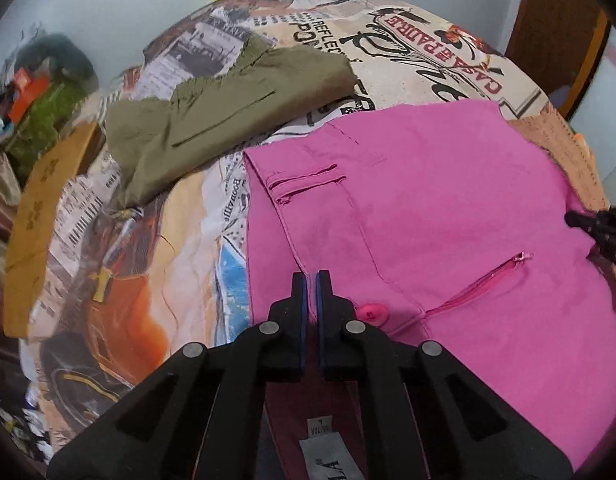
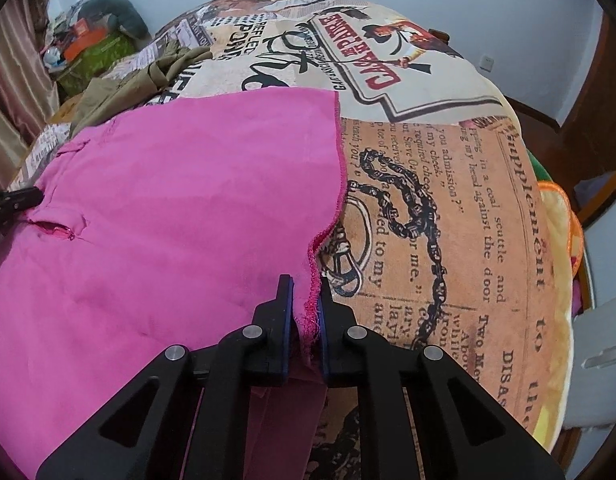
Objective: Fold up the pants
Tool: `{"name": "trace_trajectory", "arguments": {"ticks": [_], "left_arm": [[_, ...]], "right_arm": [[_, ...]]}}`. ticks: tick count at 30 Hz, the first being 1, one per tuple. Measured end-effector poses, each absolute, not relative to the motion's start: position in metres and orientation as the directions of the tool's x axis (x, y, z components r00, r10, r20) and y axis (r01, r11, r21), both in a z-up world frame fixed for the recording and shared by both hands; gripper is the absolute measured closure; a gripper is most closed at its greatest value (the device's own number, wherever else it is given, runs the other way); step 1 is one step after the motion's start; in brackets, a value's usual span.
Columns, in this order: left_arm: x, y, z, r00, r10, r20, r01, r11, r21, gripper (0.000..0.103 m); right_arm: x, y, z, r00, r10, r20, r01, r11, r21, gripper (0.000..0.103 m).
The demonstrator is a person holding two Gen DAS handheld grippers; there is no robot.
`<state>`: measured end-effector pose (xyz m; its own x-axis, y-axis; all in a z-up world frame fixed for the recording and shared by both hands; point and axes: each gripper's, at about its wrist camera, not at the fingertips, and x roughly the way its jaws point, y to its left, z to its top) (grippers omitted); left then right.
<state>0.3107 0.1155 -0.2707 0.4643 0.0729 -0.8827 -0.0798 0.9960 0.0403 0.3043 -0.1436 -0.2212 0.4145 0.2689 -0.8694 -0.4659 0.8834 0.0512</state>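
Observation:
Pink pants (image 1: 448,208) lie spread on a bed with a printed cover; they also fill the left half of the right wrist view (image 2: 180,200). My left gripper (image 1: 312,280) is shut on the pants' waist edge, near the pink button (image 1: 372,312) and the zipper (image 1: 480,284). My right gripper (image 2: 306,288) is shut on the pants' stitched hem edge (image 2: 320,236). The right gripper's tip shows at the right edge of the left wrist view (image 1: 600,228), and the left gripper's tip at the left edge of the right wrist view (image 2: 12,200).
Olive-green pants (image 1: 212,120) lie crumpled on the bed cover (image 2: 448,184) beyond the pink ones. A cluttered pile (image 1: 40,92) sits by the wall at far left. A wooden bed frame (image 1: 556,32) stands at the right. A yellow-brown cloth (image 1: 40,208) hangs off the left edge.

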Motion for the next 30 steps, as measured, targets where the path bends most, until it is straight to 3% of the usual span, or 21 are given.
{"name": "trace_trajectory", "arguments": {"ticks": [4, 11, 14, 19, 22, 30], "left_arm": [[0.308, 0.125, -0.266, 0.462, 0.024, -0.887, -0.093, 0.995, -0.021, 0.093], [0.3, 0.13, -0.24, 0.503, 0.047, -0.863, -0.074, 0.997, 0.011, 0.088], [0.305, 0.134, -0.226, 0.541, 0.065, -0.838, -0.064, 0.997, 0.036, 0.074], [0.323, 0.143, -0.212, 0.583, 0.068, -0.809, -0.073, 0.997, 0.031, 0.062], [0.335, 0.15, -0.212, 0.592, 0.068, -0.803, -0.087, 0.996, 0.02, 0.049], [0.361, 0.171, -0.229, 0.578, 0.094, -0.811, -0.128, 0.991, 0.024, 0.041]], "right_arm": [[0.305, -0.141, -0.218, 0.409, 0.251, -0.877, -0.482, 0.876, 0.025, 0.093], [0.306, -0.138, -0.201, 0.427, 0.23, -0.875, -0.494, 0.87, -0.012, 0.089], [0.309, -0.137, -0.187, 0.448, 0.253, -0.857, -0.502, 0.865, -0.007, 0.087], [0.323, -0.132, -0.167, 0.484, 0.29, -0.825, -0.502, 0.865, 0.009, 0.058], [0.336, -0.127, -0.158, 0.51, 0.294, -0.808, -0.498, 0.867, 0.0, 0.058], [0.378, -0.121, -0.158, 0.527, 0.31, -0.791, -0.46, 0.887, 0.041, 0.058]]}}
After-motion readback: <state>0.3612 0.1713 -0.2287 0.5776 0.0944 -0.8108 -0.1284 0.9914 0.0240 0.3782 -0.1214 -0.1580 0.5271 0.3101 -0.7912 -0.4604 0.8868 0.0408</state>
